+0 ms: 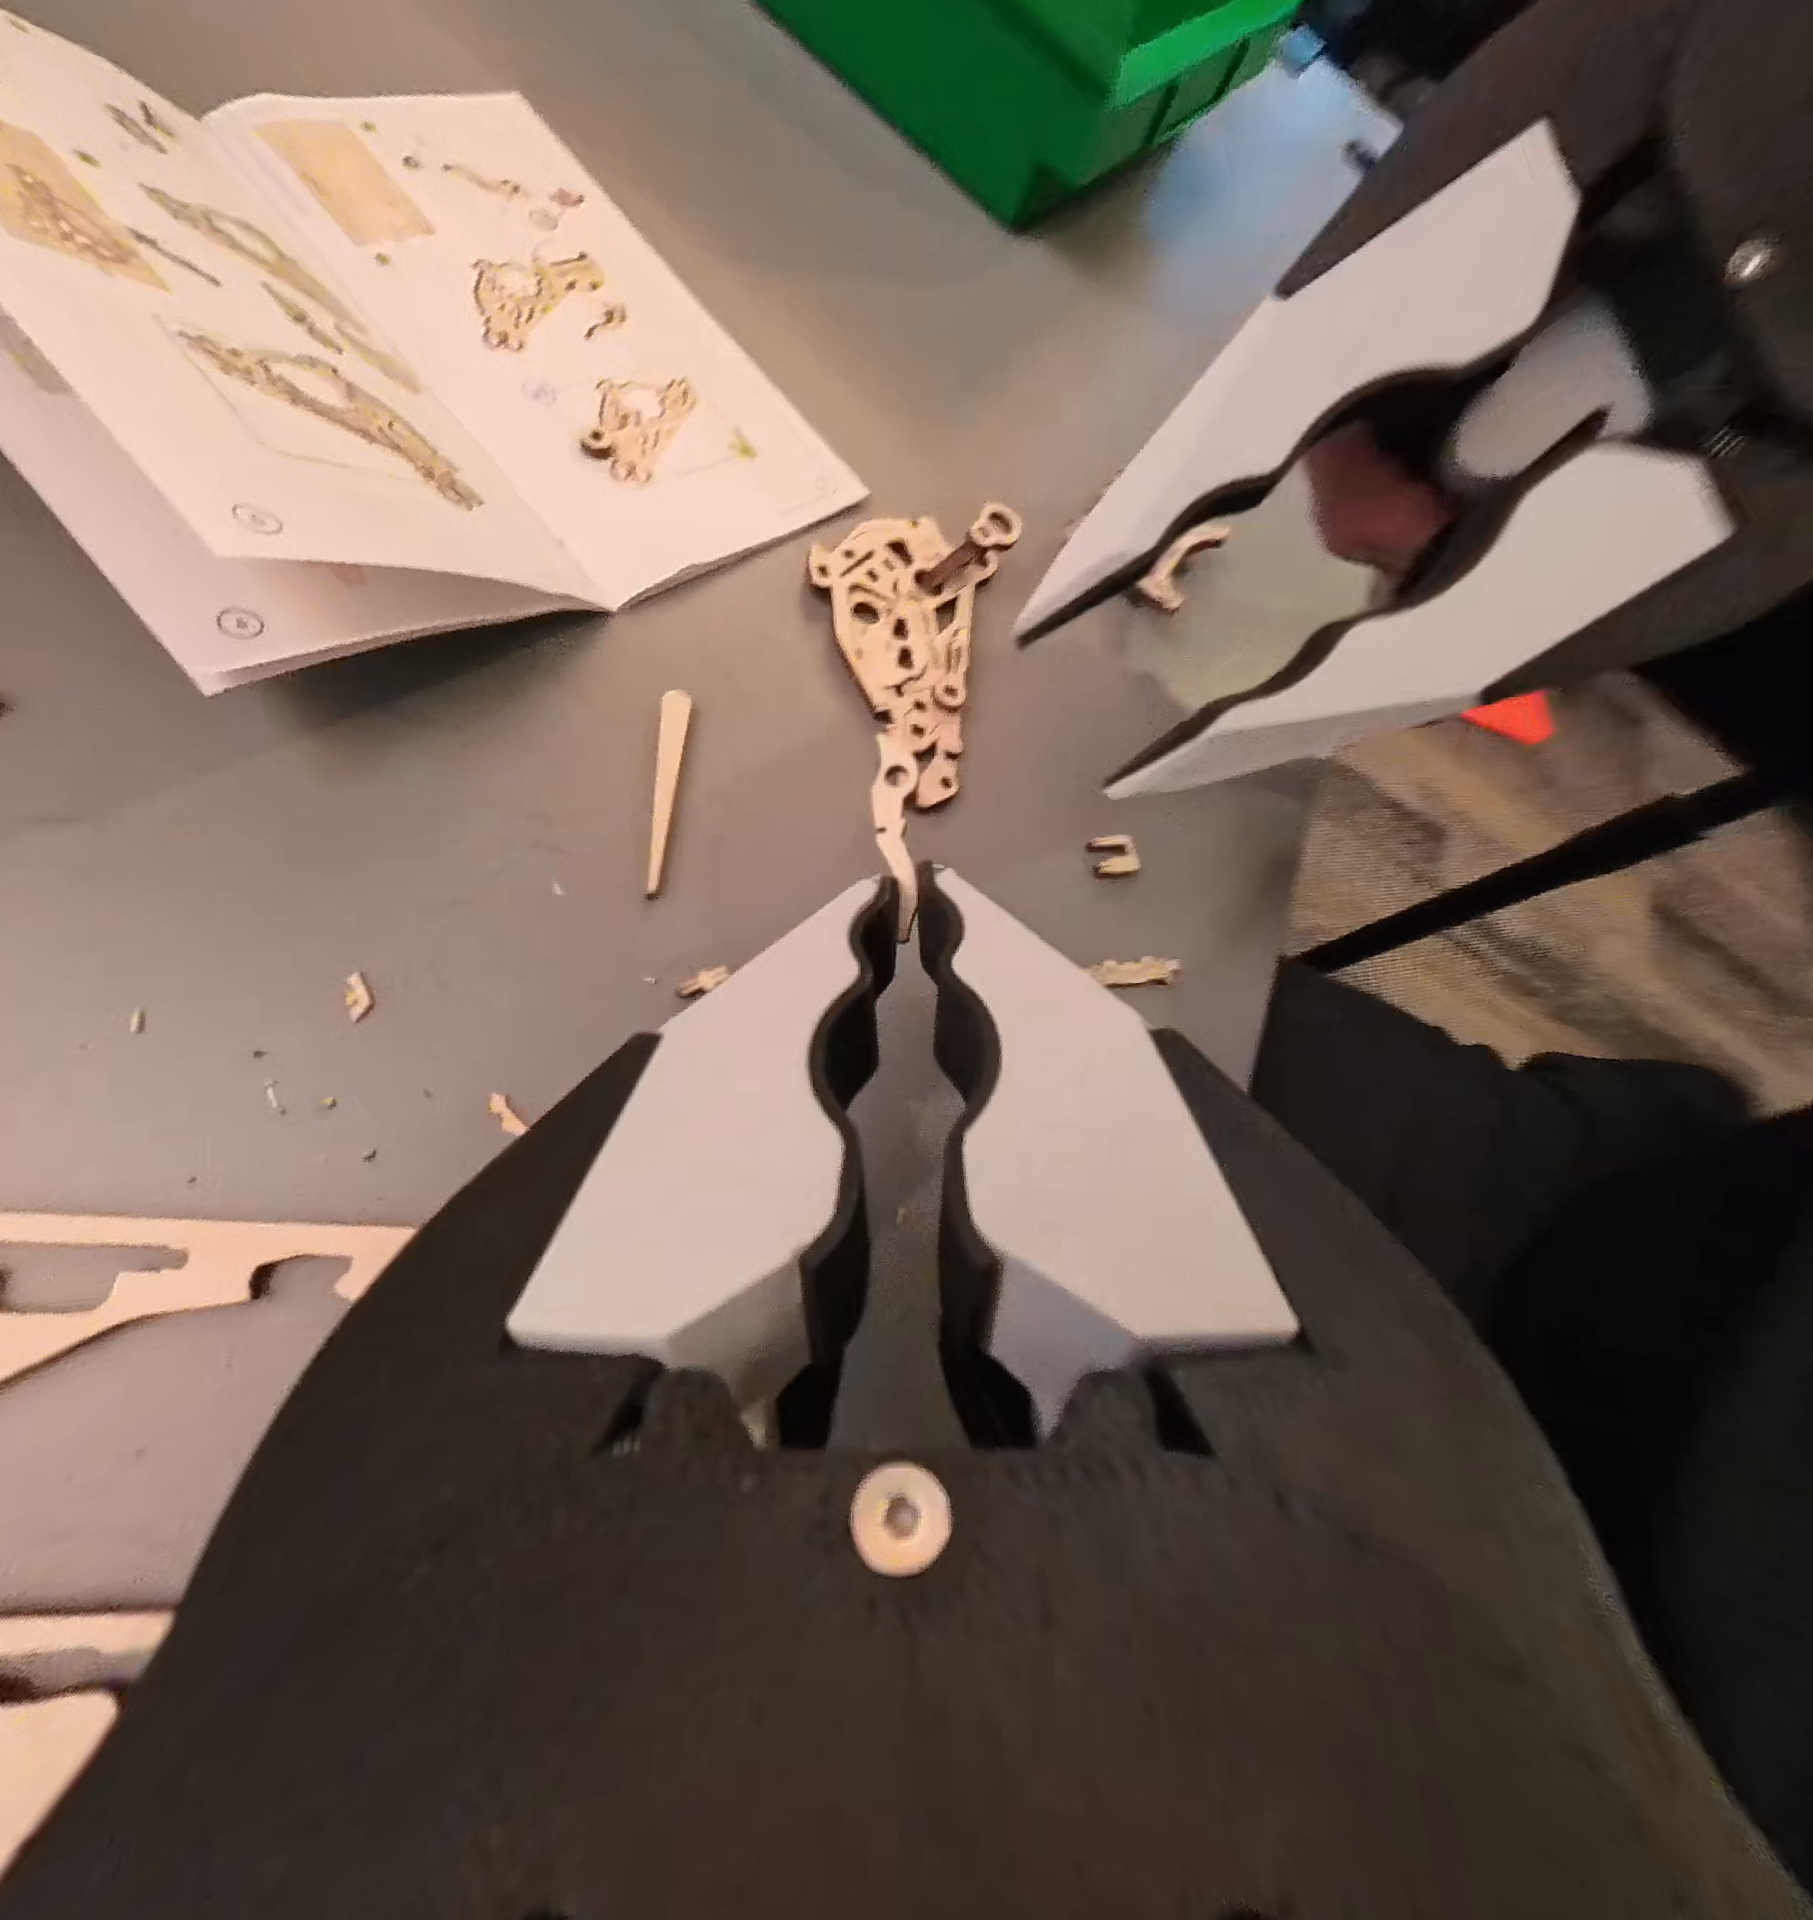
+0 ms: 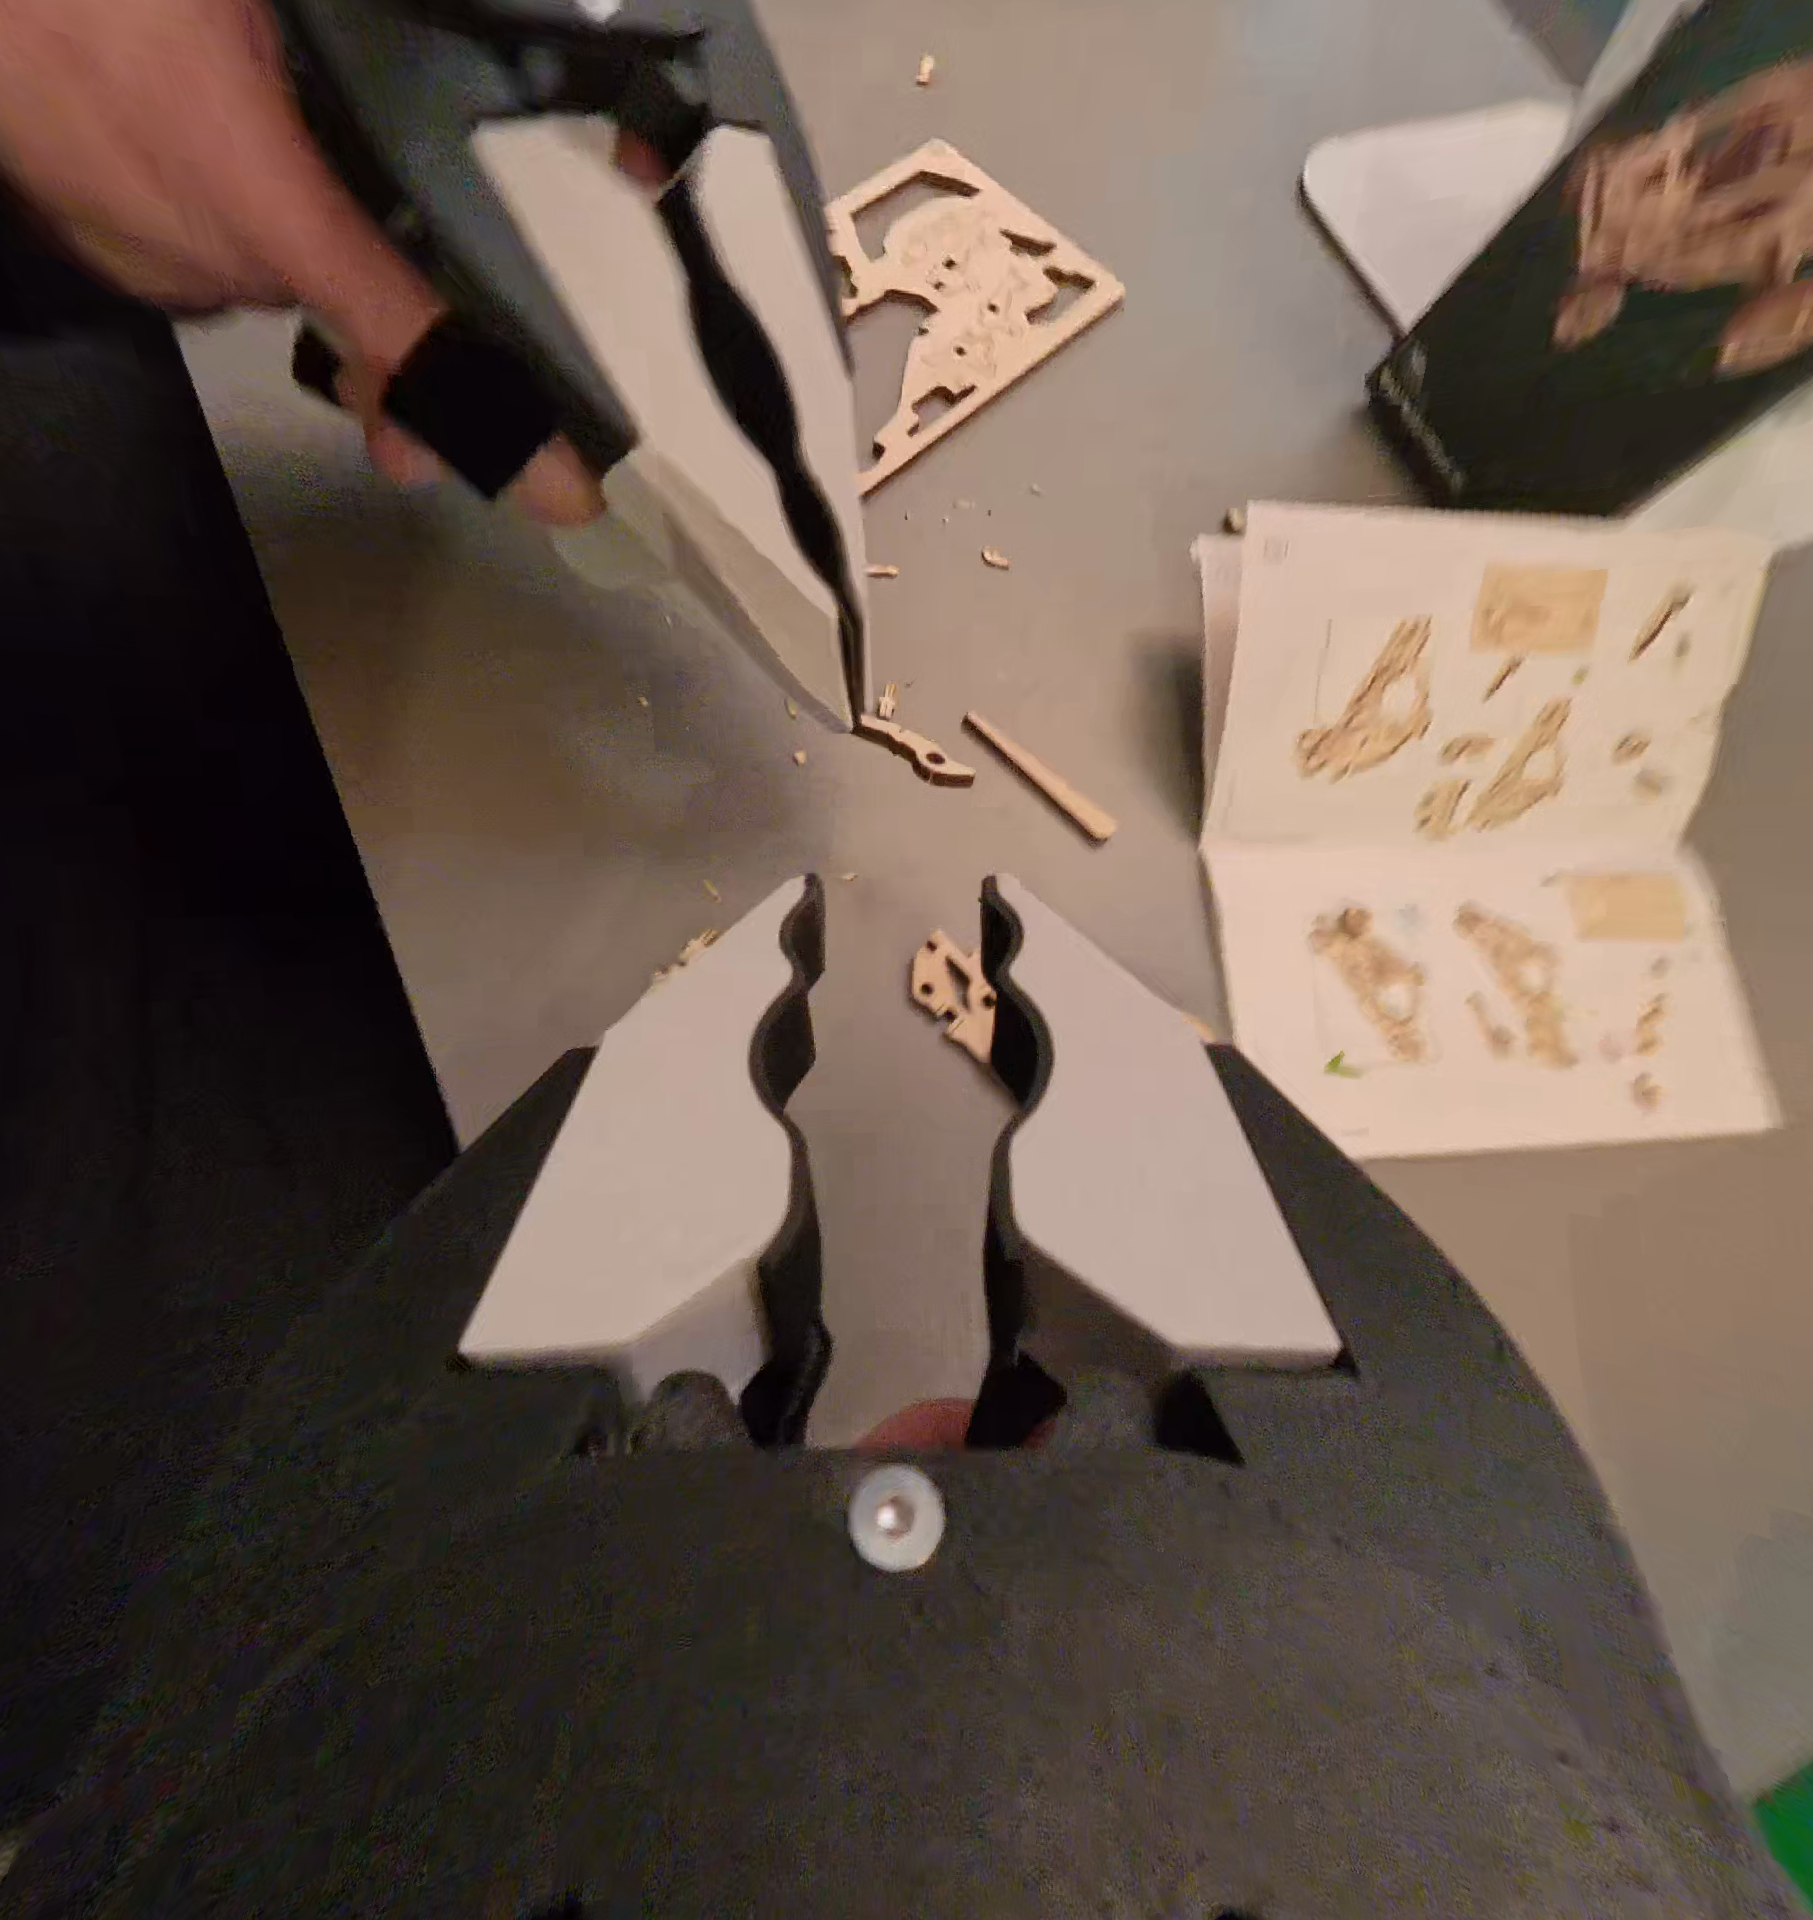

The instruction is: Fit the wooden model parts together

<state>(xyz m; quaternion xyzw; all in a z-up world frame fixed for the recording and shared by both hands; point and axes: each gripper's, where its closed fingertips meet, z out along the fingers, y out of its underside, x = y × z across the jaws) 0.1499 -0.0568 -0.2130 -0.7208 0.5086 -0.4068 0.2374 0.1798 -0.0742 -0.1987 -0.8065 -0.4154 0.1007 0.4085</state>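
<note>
My left tongs (image 1: 904, 894) pinch the tail of a thin curved wooden piece (image 1: 894, 795) at their tips; it looks light and brittle, so I'd hold its solid end, not the eyelet. Just beyond its far end lies the part-built wooden model (image 1: 897, 623). My right tongs (image 2: 897, 894) are spread. Only their camera shows a flat wooden plate (image 2: 949, 992) between the fingers, and the punched sheet (image 2: 985, 301) far off.

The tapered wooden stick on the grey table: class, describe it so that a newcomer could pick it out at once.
Start at the open instruction booklet on the grey table. Just below the booklet's near corner, left of the flat wooden model assembly, lies the tapered wooden stick. Unlike the lacy, hole-riddled pieces and tiny offcuts around it, it is one plain, smooth sliver, wide at one end and narrowing to a point.
</note>
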